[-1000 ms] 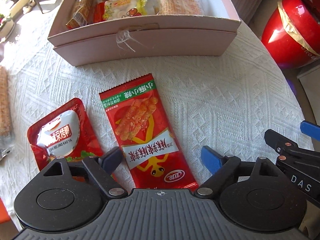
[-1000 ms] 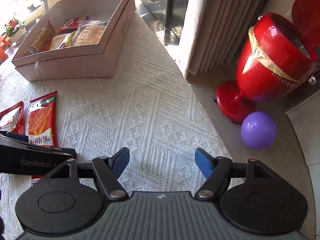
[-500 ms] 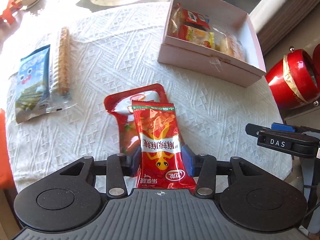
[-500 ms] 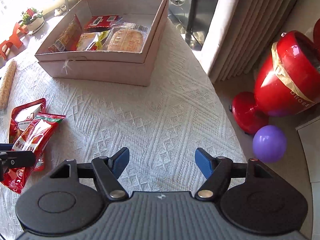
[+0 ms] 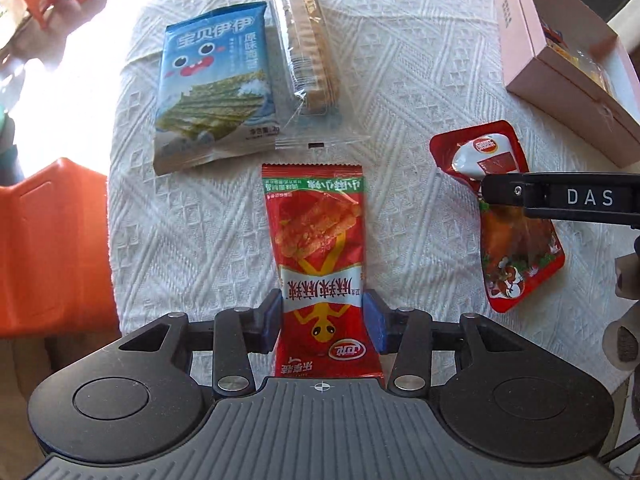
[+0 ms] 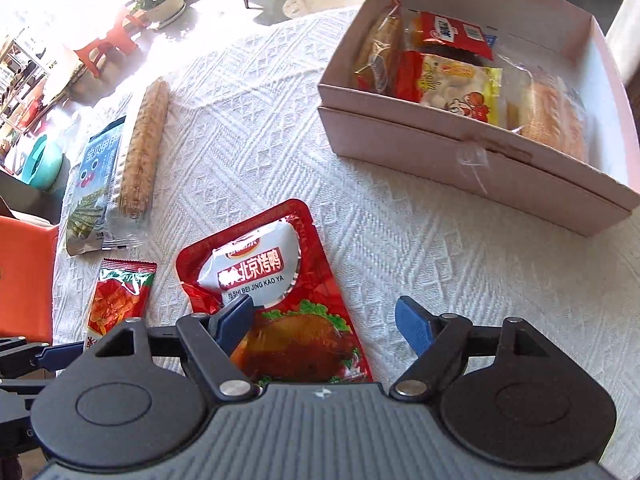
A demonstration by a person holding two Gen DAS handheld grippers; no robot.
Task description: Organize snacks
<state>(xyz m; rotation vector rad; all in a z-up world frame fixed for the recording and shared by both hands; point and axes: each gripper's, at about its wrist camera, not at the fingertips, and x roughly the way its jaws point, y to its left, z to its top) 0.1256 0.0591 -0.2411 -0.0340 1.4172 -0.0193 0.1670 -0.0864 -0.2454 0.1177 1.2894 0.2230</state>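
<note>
The red spicy-strip packet (image 5: 320, 264) is now carried clear of the roast-duck pouch (image 6: 276, 300), pinched by the left gripper (image 5: 323, 322) above the tablecloth (image 5: 420, 80). The right gripper (image 6: 326, 322) is held spread over the pouch.

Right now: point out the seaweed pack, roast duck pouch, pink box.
seaweed pack (image 5: 214, 80), left wrist view, blue front panel.
roast duck pouch (image 6: 260, 268), right wrist view, white label.
pink box (image 6: 460, 168), right wrist view, near outer wall.
</note>
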